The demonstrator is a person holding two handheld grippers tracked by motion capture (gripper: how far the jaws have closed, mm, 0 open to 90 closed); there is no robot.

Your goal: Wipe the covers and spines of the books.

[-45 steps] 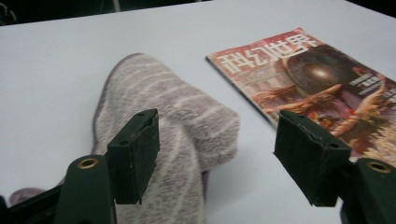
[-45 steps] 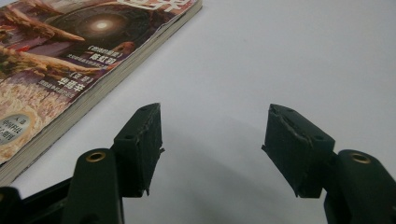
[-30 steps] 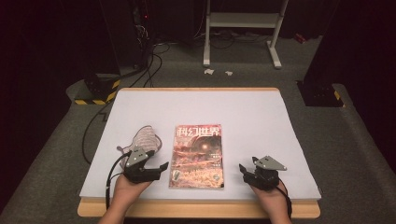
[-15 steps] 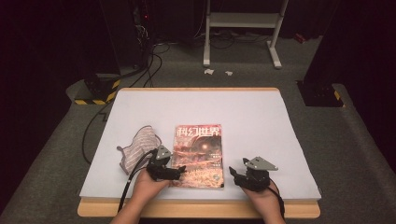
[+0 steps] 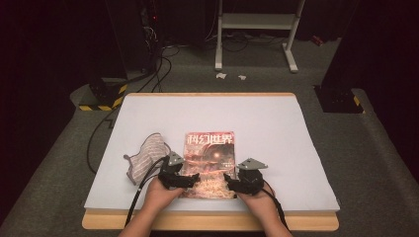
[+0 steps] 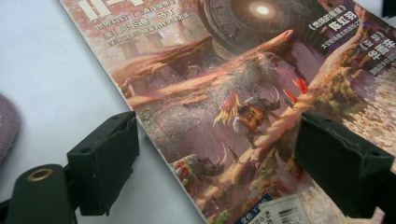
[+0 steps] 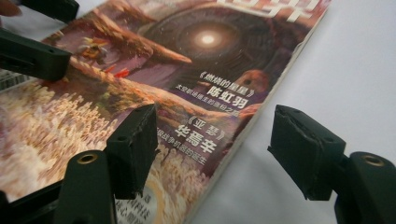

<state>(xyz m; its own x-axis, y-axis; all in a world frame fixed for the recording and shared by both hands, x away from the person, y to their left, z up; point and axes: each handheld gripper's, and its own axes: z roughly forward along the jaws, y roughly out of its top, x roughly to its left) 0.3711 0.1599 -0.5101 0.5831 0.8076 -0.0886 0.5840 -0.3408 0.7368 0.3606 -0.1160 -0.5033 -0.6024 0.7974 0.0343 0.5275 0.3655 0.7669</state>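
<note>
A magazine (image 5: 210, 153) with a reddish illustrated cover lies flat on the white table top (image 5: 276, 128). My left gripper (image 5: 191, 178) is at its near left corner. Its jaws have just been opening and now stand open astride the magazine's left edge (image 6: 154, 144), one over the table, one over the cover. My right gripper (image 5: 230, 181) is at the near right corner. Its jaws have also just been opening and straddle the right edge (image 7: 252, 126) without touching it. In the gripper views, the left gripper (image 6: 217, 140) and right gripper (image 7: 215, 130) hover just above the cover.
A striped cloth pouch (image 5: 146, 155) lies left of the magazine, close behind my left hand. The table's wooden front edge (image 5: 207, 221) runs just below both hands. A metal stand (image 5: 257, 29) and cables are on the floor beyond the table.
Both hands have moved inward to the magazine's near corners: the left from beside the pouch toward the right, the right toward the left. Both pairs of jaws look wider.
</note>
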